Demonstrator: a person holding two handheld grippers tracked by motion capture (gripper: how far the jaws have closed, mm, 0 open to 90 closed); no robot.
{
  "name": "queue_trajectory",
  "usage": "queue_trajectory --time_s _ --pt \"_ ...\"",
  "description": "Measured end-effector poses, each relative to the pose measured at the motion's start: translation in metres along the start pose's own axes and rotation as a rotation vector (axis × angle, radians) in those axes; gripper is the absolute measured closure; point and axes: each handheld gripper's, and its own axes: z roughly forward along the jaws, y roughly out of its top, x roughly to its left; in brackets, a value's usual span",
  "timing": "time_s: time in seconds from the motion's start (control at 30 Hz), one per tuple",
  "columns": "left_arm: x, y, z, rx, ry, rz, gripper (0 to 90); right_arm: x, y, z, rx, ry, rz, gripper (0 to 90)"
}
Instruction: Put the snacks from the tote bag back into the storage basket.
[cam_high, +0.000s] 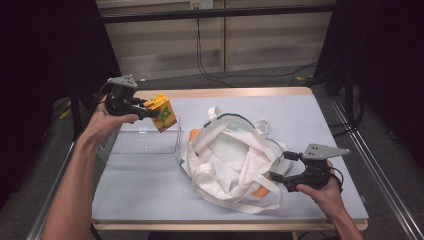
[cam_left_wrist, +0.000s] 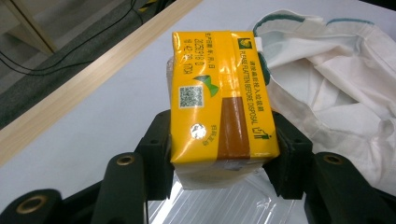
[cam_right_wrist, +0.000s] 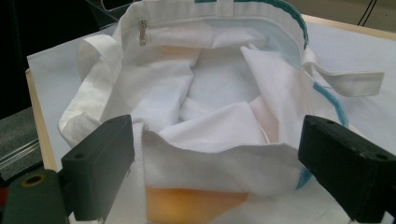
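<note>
The left gripper (cam_high: 150, 111) has its fingers clamped on a yellow carton (cam_high: 163, 112), above the clear tray (cam_high: 142, 145) near the tabletop's left edge. The right gripper (cam_high: 278, 179) has its fingers spread wide about the white bag's (cam_high: 235, 155) rim.

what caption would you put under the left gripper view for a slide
Left gripper clamps a yellow drink carton above a clear plastic container, with a white tote bag lying open on the table beyond.

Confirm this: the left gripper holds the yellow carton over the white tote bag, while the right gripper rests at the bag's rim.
Not quite. The left gripper holds the yellow carton over the clear plastic bin, not the white tote bag, as the high view shows. The right gripper is at the bag's rim.
</note>
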Motion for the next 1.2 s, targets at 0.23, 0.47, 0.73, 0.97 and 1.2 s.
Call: queue_trajectory --time_s 0.23,0.47,0.73,0.97,1.2 --pt "0.006 -0.005 0.006 0.022 0.022 -0.016 50.0 0.000 0.000 -0.001 0.002 -0.003 -0.003 10.9" --pt "0.007 -0.014 0.013 0.028 0.015 -0.019 50.0 0.000 0.000 0.000 0.002 -0.003 -0.004 10.9" --pt "0.012 -0.027 0.023 0.041 0.015 -0.045 50.0 0.000 -0.001 0.001 0.005 0.000 -0.008 10.9" --pt "0.013 -0.029 0.034 0.050 -0.002 -0.042 50.0 0.000 -0.001 0.001 0.004 -0.002 -0.003 10.9" --pt "0.015 -0.035 0.049 0.066 0.005 -0.054 50.0 -0.002 -0.001 0.000 0.000 0.004 0.005 10.9"
